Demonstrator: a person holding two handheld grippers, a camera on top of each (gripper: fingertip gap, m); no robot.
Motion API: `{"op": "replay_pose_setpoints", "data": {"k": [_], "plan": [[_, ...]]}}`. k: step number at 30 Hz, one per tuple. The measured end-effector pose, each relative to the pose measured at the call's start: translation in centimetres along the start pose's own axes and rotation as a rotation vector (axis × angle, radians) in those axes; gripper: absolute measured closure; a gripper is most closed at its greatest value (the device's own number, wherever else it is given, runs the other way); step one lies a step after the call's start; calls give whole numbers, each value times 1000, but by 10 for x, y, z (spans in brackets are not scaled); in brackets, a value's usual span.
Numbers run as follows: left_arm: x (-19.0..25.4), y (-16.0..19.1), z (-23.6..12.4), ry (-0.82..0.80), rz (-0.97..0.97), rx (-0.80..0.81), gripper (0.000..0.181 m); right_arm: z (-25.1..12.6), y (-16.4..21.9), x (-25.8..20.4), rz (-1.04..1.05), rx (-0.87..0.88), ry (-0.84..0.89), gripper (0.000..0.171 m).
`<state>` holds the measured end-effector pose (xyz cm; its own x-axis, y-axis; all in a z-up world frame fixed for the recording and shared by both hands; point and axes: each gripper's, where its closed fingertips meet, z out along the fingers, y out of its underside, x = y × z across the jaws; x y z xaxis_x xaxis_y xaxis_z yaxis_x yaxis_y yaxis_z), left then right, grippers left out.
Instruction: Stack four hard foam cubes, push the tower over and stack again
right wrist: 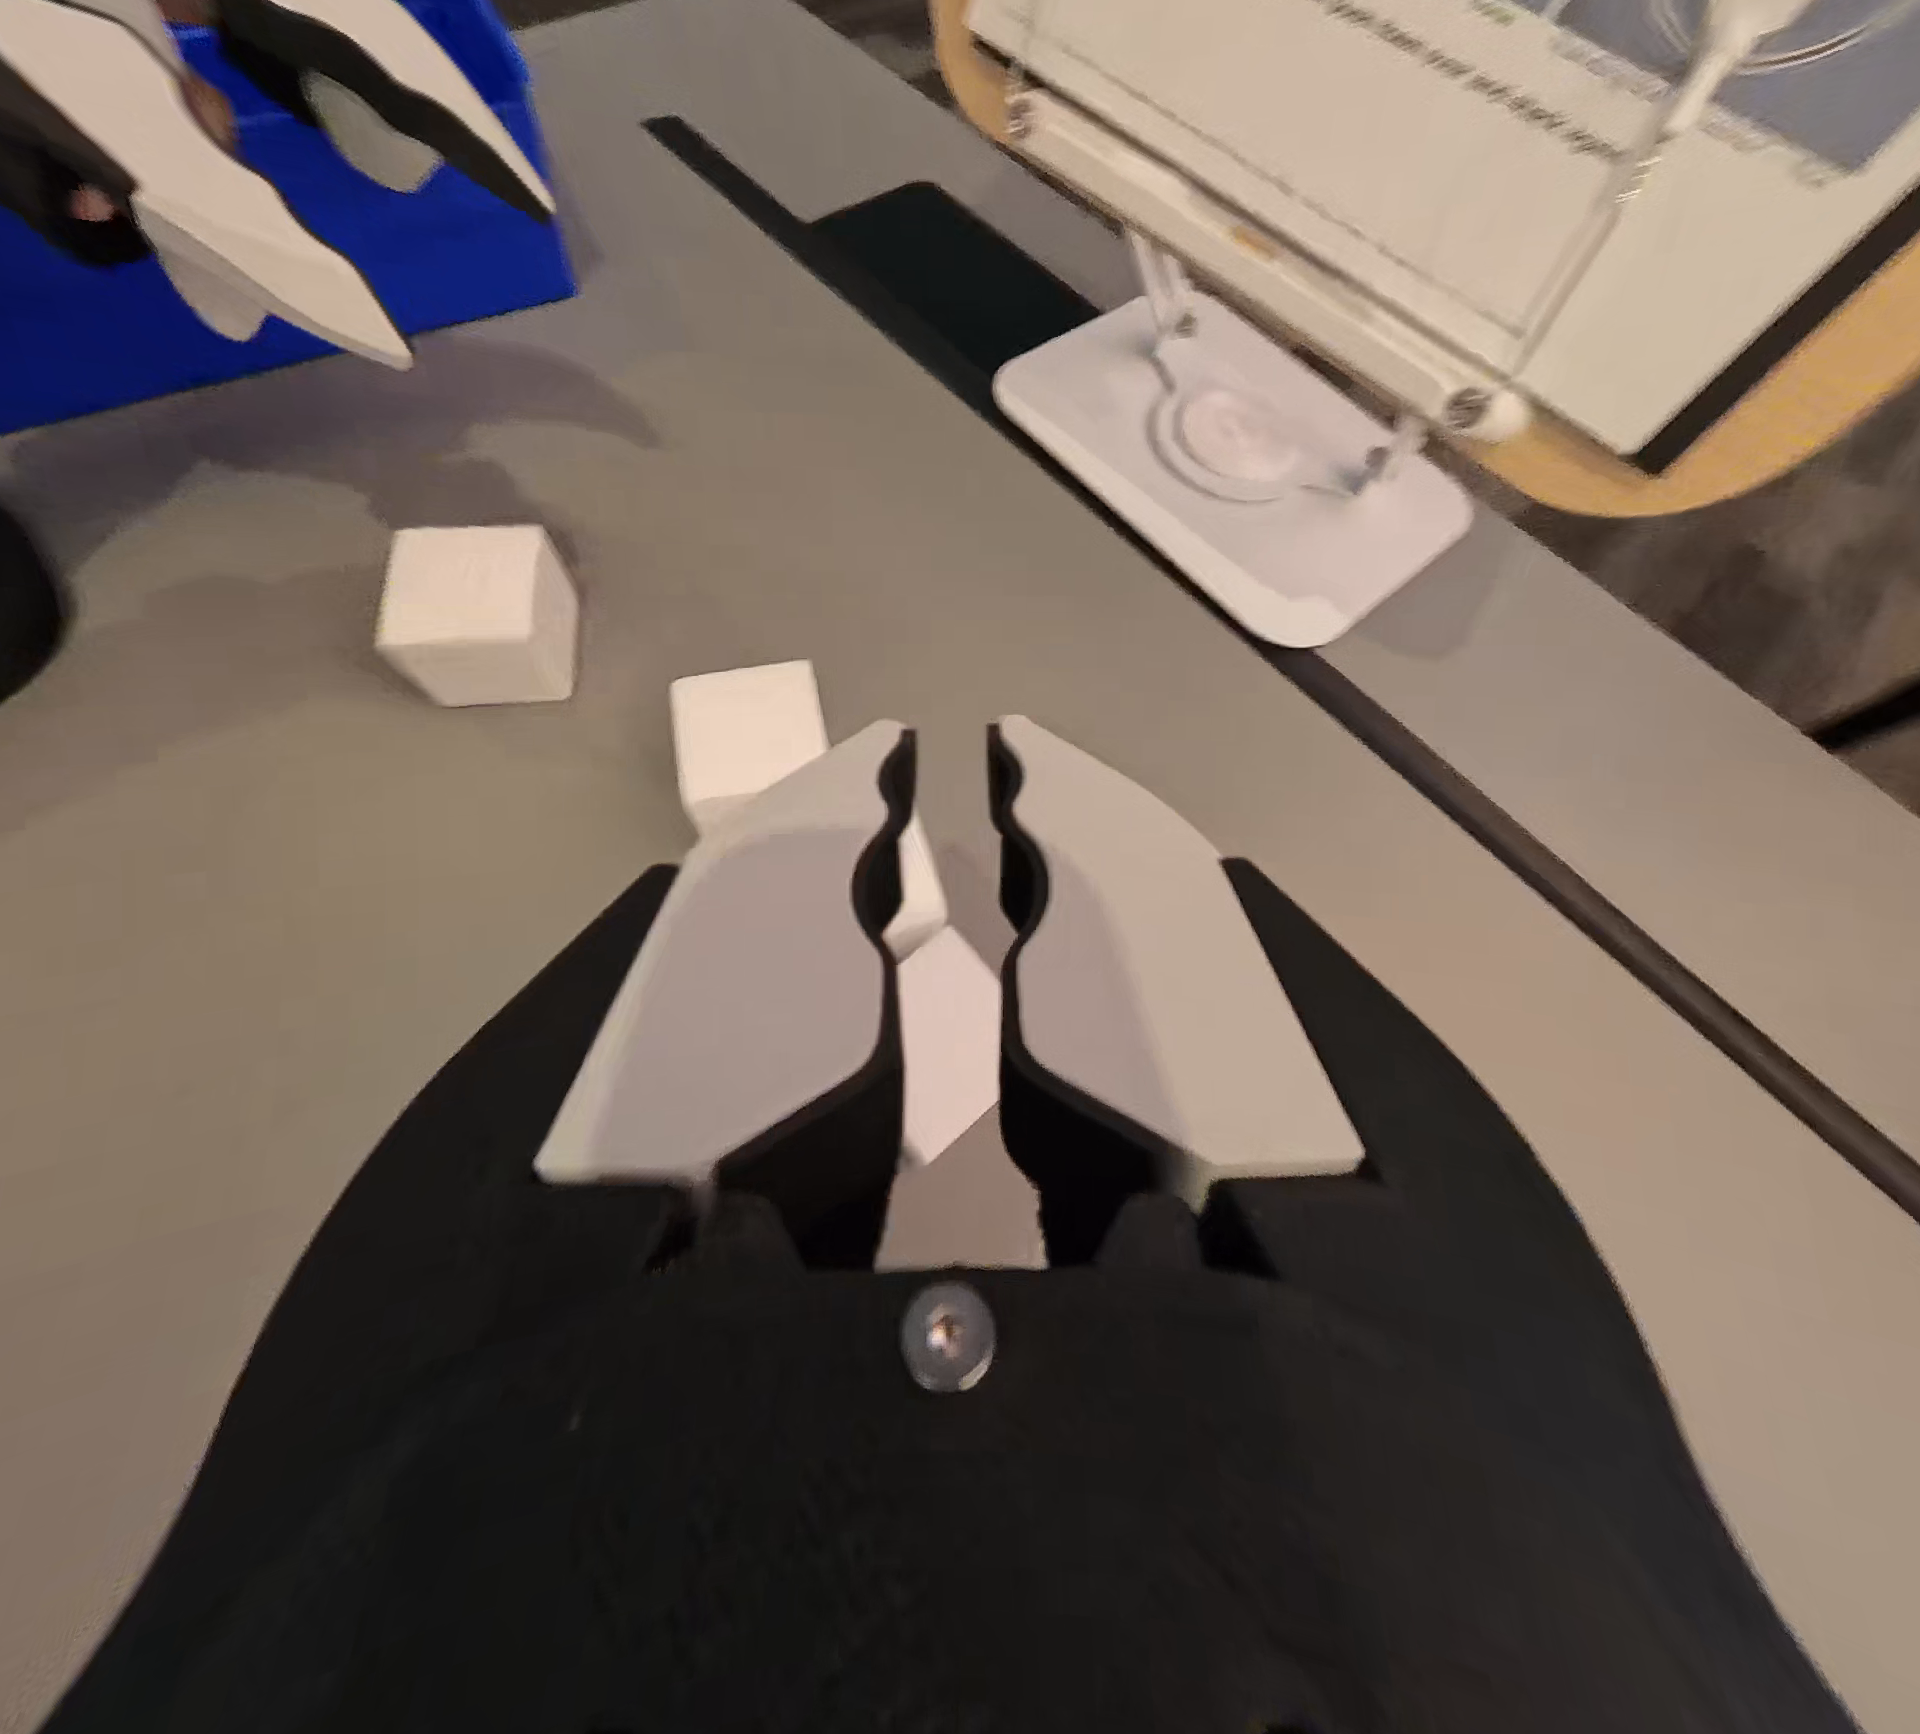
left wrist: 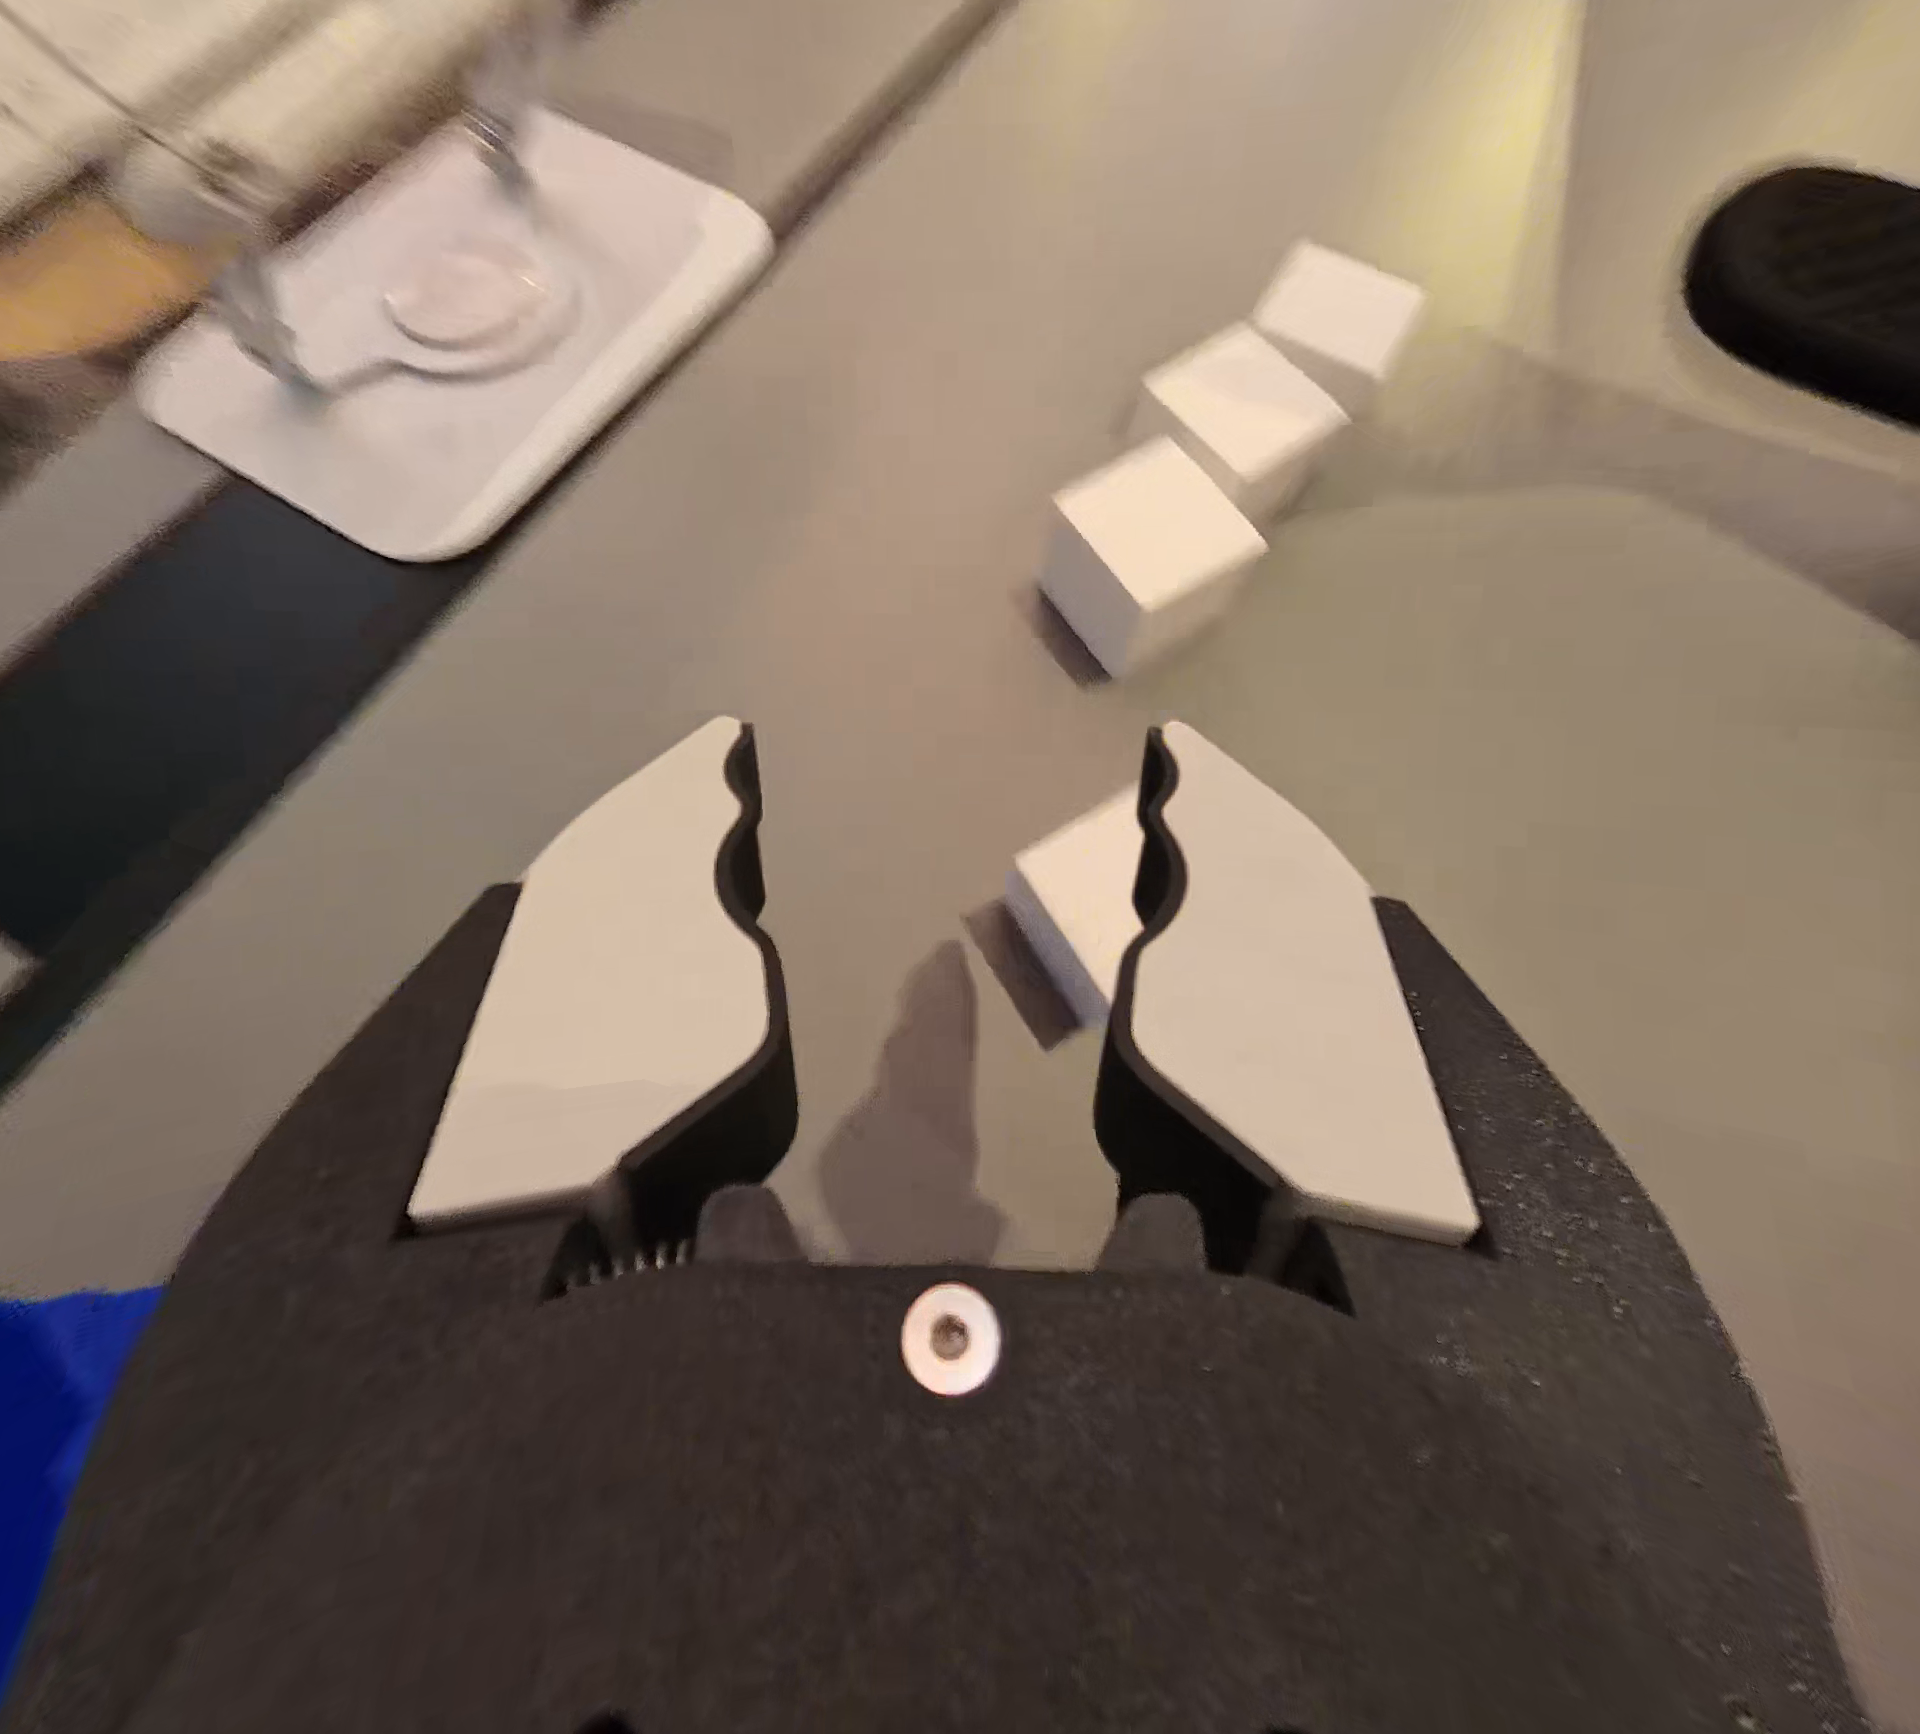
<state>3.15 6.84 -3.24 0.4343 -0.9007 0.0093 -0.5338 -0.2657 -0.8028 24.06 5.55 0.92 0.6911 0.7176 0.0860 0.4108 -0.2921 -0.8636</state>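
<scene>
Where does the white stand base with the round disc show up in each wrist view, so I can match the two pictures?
Left wrist view: the white stand base sits upper left, at the grey table's far edge.
Right wrist view: the same base sits right of centre, under the tilted display board.
Shared landmark: the lone foam cube, apart from the others.

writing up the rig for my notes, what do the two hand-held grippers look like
Both match. The left hand-held gripper has a broad, matte black, grainy body with a silver screw at its centre. Its two fingers are flat pale grey plates tapering to points, edged inside with wavy black pads. The right hand-held gripper has the same build and a similar screw. No cables, markings or sleeves are visible.
</scene>
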Motion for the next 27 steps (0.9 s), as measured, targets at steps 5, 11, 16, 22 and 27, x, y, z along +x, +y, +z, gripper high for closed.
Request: {"op": "replay_pose_setpoints", "data": {"k": [5, 11, 16, 22, 27], "plan": [[29, 58, 10, 93, 49, -315, 105, -7, 54, 2, -111, -180, -79, 103], [45, 62, 15, 26, 218, -432, 91, 1, 98, 3, -171, -209, -212, 101], [36, 56, 24, 41, 386, -289, 99, 10, 120, 13, -106, -204, -240, 100], [46, 66, 39, 173, 394, -189, 102, 10, 125, 4, -70, -130, -328, 81], [48, 82, 56, 224, 361, -247, 103, 28, 130, -1, -110, -143, -332, 79]]}}
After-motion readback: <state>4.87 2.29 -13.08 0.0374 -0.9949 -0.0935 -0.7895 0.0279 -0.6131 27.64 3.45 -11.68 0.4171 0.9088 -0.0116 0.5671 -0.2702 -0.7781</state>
